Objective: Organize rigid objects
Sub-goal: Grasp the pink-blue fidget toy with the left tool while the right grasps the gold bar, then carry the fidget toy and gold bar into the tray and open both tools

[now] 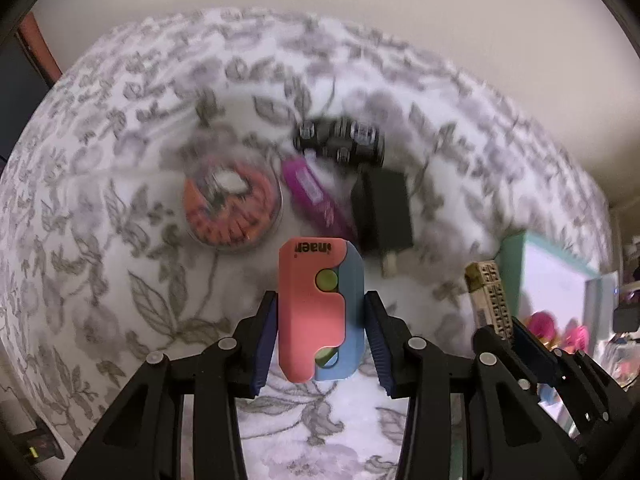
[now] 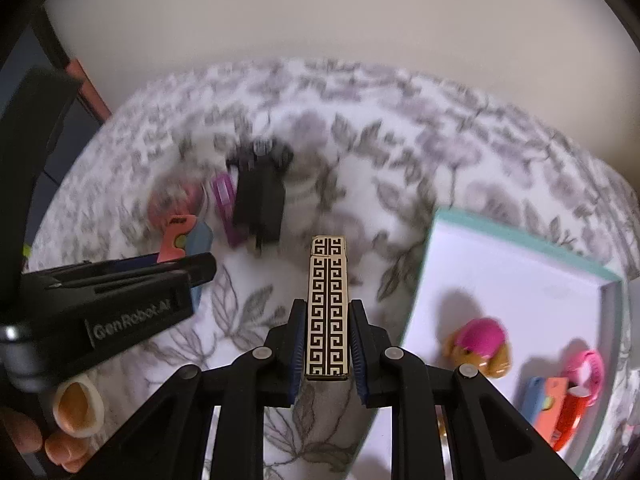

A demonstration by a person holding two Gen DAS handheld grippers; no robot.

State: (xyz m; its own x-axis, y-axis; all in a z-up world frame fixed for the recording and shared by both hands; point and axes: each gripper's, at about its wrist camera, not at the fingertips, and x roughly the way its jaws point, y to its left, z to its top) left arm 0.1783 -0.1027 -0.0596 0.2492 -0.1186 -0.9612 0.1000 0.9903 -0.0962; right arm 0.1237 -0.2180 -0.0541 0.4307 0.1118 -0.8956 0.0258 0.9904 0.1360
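My left gripper [image 1: 320, 298] is shut on a pink and blue flat case [image 1: 316, 312] with a green button, held upright above the floral cloth. My right gripper [image 2: 327, 305] is shut on a slim gold box with a black key pattern [image 2: 328, 308], also held off the cloth. In the left wrist view that patterned box [image 1: 490, 300] shows at the right, beside a teal-rimmed white tray [image 1: 516, 256]. In the right wrist view the pink and blue case [image 2: 180, 236] pokes out past the other gripper at the left.
On the floral cloth [image 1: 120, 160] lie an orange round container [image 1: 232, 204], a purple stick [image 1: 312, 192], a black plug adapter [image 1: 384, 212] and a black battery holder [image 1: 340, 140]. The tray [image 2: 520, 248] holds a pink and tan toy [image 2: 480, 344], a pink band [image 2: 588, 372] and an orange and blue item [image 2: 552, 408].
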